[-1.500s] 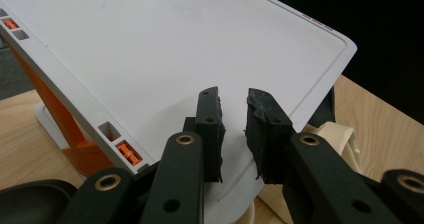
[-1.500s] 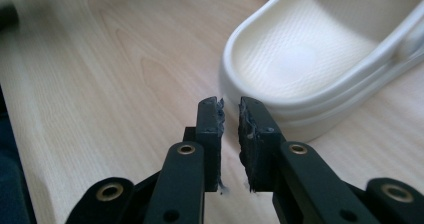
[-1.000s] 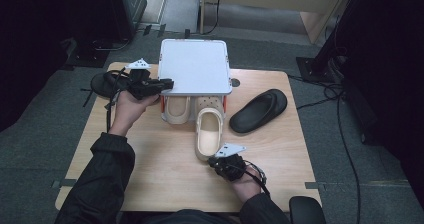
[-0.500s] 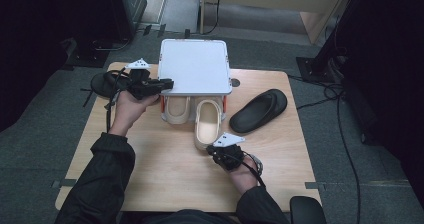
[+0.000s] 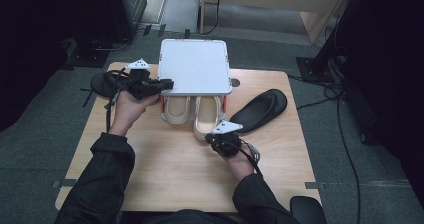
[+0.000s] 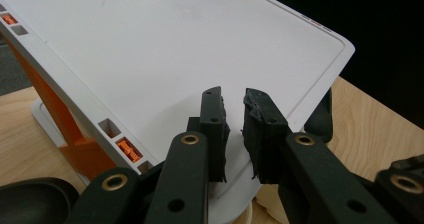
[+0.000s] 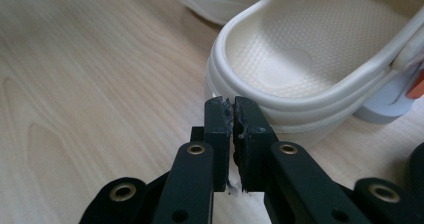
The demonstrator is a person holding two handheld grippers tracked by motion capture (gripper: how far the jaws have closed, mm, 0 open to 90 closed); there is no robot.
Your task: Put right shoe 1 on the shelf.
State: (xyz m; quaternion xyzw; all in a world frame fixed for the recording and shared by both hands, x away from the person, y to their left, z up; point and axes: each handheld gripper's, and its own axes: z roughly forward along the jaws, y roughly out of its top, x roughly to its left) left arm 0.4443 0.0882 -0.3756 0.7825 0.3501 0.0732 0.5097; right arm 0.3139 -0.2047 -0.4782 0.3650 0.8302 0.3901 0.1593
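On the wooden tabletop (image 5: 165, 179) stands a small white shelf rack (image 5: 194, 66) with orange legs, its flat top hiding most of what sits beneath. Two cream slippers are tucked under it, heels toward the person: the left cream slipper (image 5: 176, 110) sits deeper in, while the right cream slipper (image 5: 207, 120) sticks out farther from under the rack's front edge. This right cream slipper is the one being handled.

The right gripper (image 5: 223, 137) sits just at that slipper's heel; in the right gripper view its jaws are clenched together with nothing between them, their tips right against the heel rim (image 7: 300, 115).

The left gripper (image 5: 161, 85) is held at the rack's left front corner, its jaws nearly closed with a narrow gap, empty, hovering over the white top (image 6: 165, 49) near its edge.

A black slipper (image 5: 260, 110) lies just right of the rack, angled, close beside the right cream slipper. Another black slipper (image 5: 103, 83) lies at the tabletop's left edge, behind the left hand (image 5: 129, 106), partly covered by the gripper's cable.
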